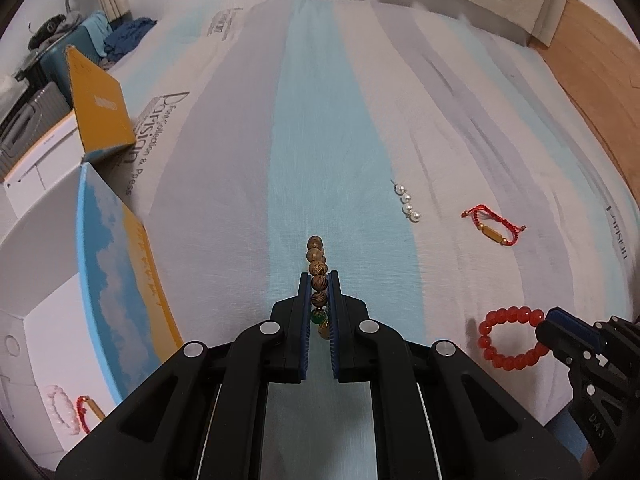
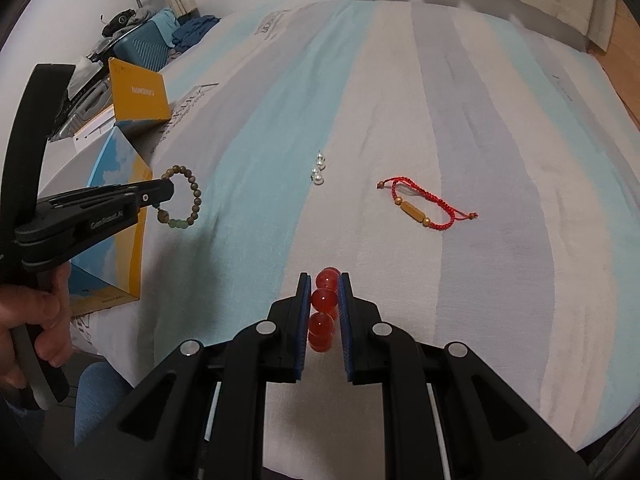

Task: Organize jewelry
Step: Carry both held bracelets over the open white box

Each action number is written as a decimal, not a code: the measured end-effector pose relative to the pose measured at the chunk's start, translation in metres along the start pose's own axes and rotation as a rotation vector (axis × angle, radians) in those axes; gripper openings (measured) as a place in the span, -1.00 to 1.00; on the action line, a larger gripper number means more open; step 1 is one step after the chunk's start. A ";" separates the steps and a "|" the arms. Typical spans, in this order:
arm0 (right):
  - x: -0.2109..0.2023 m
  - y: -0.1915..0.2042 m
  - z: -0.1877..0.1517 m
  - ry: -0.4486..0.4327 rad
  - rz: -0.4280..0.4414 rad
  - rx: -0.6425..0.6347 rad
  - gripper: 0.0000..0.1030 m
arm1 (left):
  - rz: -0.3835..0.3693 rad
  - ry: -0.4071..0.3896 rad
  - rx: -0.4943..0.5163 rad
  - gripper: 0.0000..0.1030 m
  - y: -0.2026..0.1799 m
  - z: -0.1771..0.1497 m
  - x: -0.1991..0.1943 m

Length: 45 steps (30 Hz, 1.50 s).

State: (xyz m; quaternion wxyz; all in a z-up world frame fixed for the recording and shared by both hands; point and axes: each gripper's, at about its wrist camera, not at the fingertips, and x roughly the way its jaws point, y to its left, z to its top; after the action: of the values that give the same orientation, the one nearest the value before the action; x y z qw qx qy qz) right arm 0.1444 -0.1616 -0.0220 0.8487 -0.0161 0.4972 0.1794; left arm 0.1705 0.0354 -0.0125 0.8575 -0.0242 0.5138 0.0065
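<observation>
Left wrist view: left gripper fingers clenched on brown wooden-bead bracelet, lifted off striped bed sheet; right gripper clamps red glassy-bead bracelet. Both likely headed for open white box; pearl string, red cord bracelet not yet collected.

The bed sheet runs in light blue, grey and off-white stripes. The wooden bead bracelet is grained brown with one green bead. The round-bead bracelet is translucent red. Four pearls gleam white. The cord bracelet is red with gold beads.
</observation>
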 end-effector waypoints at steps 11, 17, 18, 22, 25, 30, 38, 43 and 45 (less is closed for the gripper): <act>-0.016 0.010 0.008 -0.021 -0.005 0.003 -0.75 | -0.002 -0.022 0.005 -0.87 0.007 -0.002 -0.026; -0.023 0.022 0.012 -0.033 -0.017 -0.008 -0.75 | 0.001 -0.032 -0.002 -0.87 0.014 -0.002 -0.038; -0.024 0.022 0.012 -0.034 -0.016 -0.008 -0.75 | 0.002 -0.034 -0.002 -0.87 0.016 -0.002 -0.039; -0.029 0.030 0.016 -0.044 -0.017 -0.015 -0.75 | 0.006 -0.043 -0.008 -0.87 0.022 -0.004 -0.048; -0.033 0.038 0.020 -0.054 -0.016 -0.026 -0.75 | 0.010 -0.049 -0.011 -0.87 0.027 -0.005 -0.054; -0.039 0.052 0.026 -0.066 -0.014 -0.044 -0.75 | 0.021 -0.056 -0.021 -0.87 0.038 -0.008 -0.064; -0.049 0.078 0.036 -0.088 -0.010 -0.077 -0.76 | 0.040 -0.079 -0.044 -0.87 0.065 -0.014 -0.085; -0.060 0.097 0.047 -0.113 -0.013 -0.104 -0.78 | 0.049 -0.097 -0.055 -0.87 0.079 -0.014 -0.100; -0.061 0.102 0.049 -0.109 -0.011 -0.109 -0.82 | 0.057 -0.100 -0.063 -0.87 0.086 -0.015 -0.105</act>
State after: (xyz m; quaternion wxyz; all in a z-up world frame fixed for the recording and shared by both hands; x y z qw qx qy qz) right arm 0.1262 -0.0737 0.0704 0.8734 -0.0552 0.4395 0.2024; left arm 0.1047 0.1215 0.0699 0.8805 -0.0360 0.4702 0.0482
